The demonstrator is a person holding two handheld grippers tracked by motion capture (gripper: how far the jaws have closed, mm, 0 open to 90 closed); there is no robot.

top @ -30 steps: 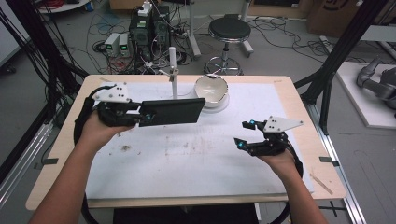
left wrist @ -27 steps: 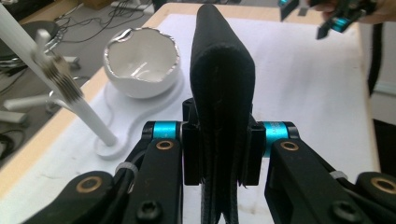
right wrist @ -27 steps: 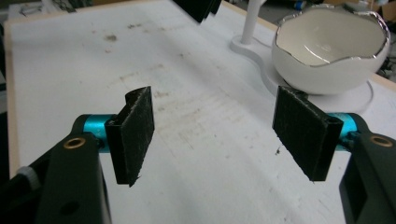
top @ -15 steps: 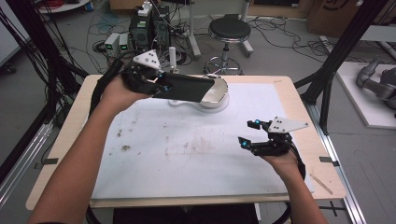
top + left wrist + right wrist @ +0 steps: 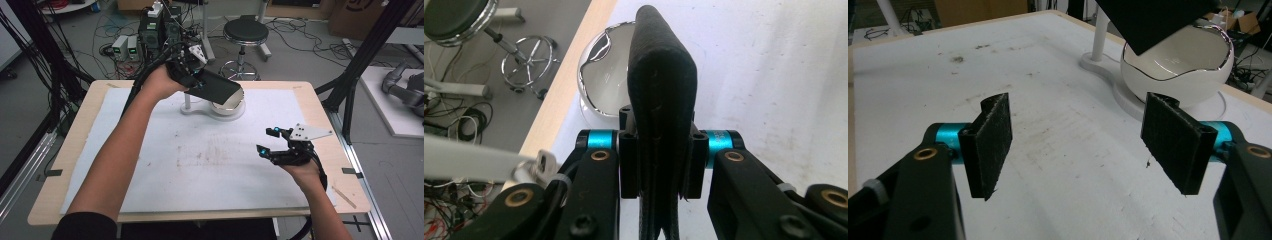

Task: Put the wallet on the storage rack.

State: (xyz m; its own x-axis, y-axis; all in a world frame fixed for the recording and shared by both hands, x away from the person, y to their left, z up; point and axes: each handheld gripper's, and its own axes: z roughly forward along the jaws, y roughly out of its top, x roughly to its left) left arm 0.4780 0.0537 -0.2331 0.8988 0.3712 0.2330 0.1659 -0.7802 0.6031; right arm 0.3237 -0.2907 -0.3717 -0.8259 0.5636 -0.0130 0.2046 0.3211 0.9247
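A flat black pouch (image 5: 216, 89) hangs tilted over a white bowl with a shiny rim (image 5: 234, 107), at the back of the table. My left gripper (image 5: 196, 79) is shut on the pouch's near end. In the left gripper view the pouch (image 5: 663, 85) stands edge-on between the jaws, with the bowl (image 5: 601, 82) below it. The bowl sits on a white base with a thin upright post (image 5: 187, 101). My right gripper (image 5: 266, 140) is open with nothing in it, low over the mat at the right. Its view shows the bowl (image 5: 1178, 70) and the pouch's corner (image 5: 1153, 20) ahead.
A stained white mat (image 5: 200, 165) covers most of the wooden table (image 5: 320, 115). Beyond the far edge are a round stool (image 5: 245, 32), electronics boxes (image 5: 155, 30) and cables on the floor. Black frame posts (image 5: 350, 80) stand beside the table on the right.
My left hand has carried the pouch from the left of the mat toward the back, and it now tilts over the bowl. The right gripper has stayed in place.
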